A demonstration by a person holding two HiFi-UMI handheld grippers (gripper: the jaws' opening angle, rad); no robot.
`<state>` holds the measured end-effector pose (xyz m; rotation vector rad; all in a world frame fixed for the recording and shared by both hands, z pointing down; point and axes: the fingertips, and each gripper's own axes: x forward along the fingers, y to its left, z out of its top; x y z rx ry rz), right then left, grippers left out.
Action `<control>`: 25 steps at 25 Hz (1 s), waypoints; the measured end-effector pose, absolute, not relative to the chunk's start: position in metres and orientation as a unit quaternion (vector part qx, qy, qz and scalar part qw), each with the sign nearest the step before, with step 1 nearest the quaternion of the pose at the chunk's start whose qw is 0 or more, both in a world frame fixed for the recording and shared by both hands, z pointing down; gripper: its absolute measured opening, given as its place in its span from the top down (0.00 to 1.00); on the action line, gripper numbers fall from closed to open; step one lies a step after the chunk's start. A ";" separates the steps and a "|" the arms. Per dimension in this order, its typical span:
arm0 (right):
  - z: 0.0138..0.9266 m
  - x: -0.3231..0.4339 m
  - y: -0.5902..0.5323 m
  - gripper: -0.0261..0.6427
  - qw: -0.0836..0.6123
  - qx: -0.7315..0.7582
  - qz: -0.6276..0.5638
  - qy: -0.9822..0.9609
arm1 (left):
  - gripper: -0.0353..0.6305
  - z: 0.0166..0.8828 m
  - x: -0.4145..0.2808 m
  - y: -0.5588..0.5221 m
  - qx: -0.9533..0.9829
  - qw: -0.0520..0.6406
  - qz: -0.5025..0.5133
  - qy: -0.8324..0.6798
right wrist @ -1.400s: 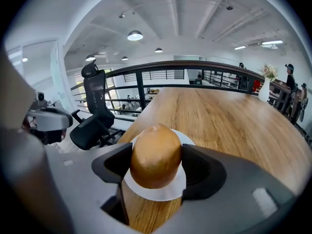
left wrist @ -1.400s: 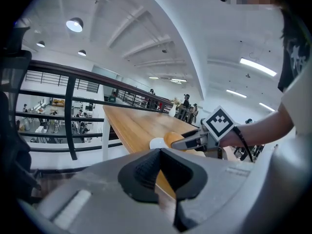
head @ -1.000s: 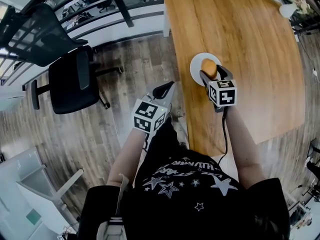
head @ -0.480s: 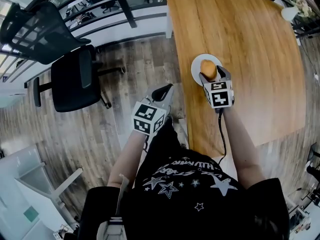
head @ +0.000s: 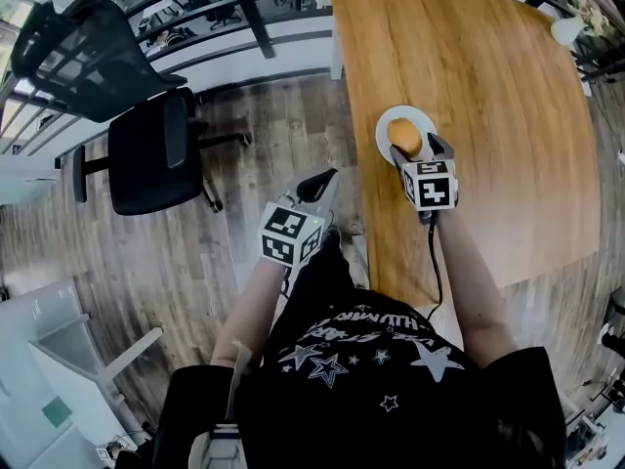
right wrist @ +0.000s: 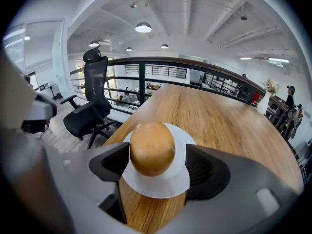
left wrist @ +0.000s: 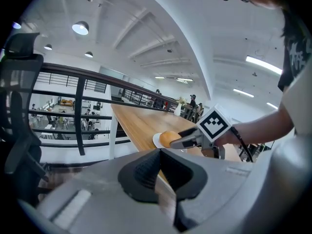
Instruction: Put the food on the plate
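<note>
A round golden-brown bun (right wrist: 152,147) rests on a small white plate (right wrist: 161,186) near the left edge of the wooden table (right wrist: 214,116). My right gripper (right wrist: 158,162) straddles the bun and its jaws are opening. The left pad sits right beside the bun, while bare plate shows between it and the right pad. From the head view, the bun (head: 404,137) lies on the plate (head: 422,117) just ahead of the right gripper (head: 416,147). My left gripper (head: 317,182) hangs off the table over the floor, shut and empty, with its pads meeting (left wrist: 159,152).
A black office chair (head: 146,159) stands on the wood floor to the left. A black railing (head: 244,8) runs beyond the table's far end. A white vase (head: 562,22) stands at the table's far right corner. The table's left edge passes close to the plate.
The right gripper's jaws have spread a little wider around the bun, which stays on the plate. The left gripper has hardly moved.
</note>
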<state>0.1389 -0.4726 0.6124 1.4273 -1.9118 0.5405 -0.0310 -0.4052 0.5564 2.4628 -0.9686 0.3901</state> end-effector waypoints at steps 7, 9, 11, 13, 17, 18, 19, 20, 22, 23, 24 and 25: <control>0.599 0.138 -0.459 0.41 0.330 0.545 0.201 -0.744 | 0.94 0.545 -0.033 -0.383 0.893 0.221 0.143 -0.364; 0.594 0.139 -0.454 0.41 0.326 0.543 0.198 -0.748 | 0.94 0.540 -0.031 -0.376 0.893 0.218 0.142 -0.368; 0.589 0.140 -0.448 0.41 0.321 0.543 0.196 -0.751 | 0.94 0.535 -0.029 -0.368 0.892 0.215 0.141 -0.371; 0.584 0.138 -0.442 0.41 0.314 0.543 0.196 -0.754 | 0.94 0.529 -0.031 -0.361 0.892 0.210 0.139 -0.376; 0.573 0.136 -0.425 0.41 0.304 0.539 0.193 -0.761 | 0.94 0.518 -0.034 -0.344 0.890 0.201 0.133 -0.388; 0.570 0.136 -0.420 0.41 0.301 0.540 0.192 -0.762 | 0.94 0.516 -0.034 -0.338 0.890 0.199 0.132 -0.390; 0.567 0.136 -0.415 0.41 0.298 0.540 0.191 -0.763 | 0.94 0.514 -0.033 -0.332 0.890 0.197 0.131 -0.390; 0.564 0.137 -0.410 0.41 0.294 0.541 0.191 -0.764 | 0.94 0.513 -0.032 -0.326 0.890 0.196 0.131 -0.390; 0.560 0.138 -0.399 0.41 0.287 0.543 0.194 -0.765 | 0.94 0.512 -0.029 -0.314 0.890 0.196 0.131 -0.391; 0.559 0.139 -0.393 0.41 0.283 0.544 0.197 -0.765 | 0.94 0.512 -0.028 -0.308 0.890 0.197 0.131 -0.391; 0.558 0.140 -0.386 0.41 0.278 0.545 0.200 -0.765 | 0.94 0.513 -0.026 -0.302 0.890 0.197 0.130 -0.391; 0.557 0.141 -0.379 0.41 0.274 0.545 0.203 -0.766 | 0.94 0.513 -0.024 -0.295 0.890 0.198 0.130 -0.391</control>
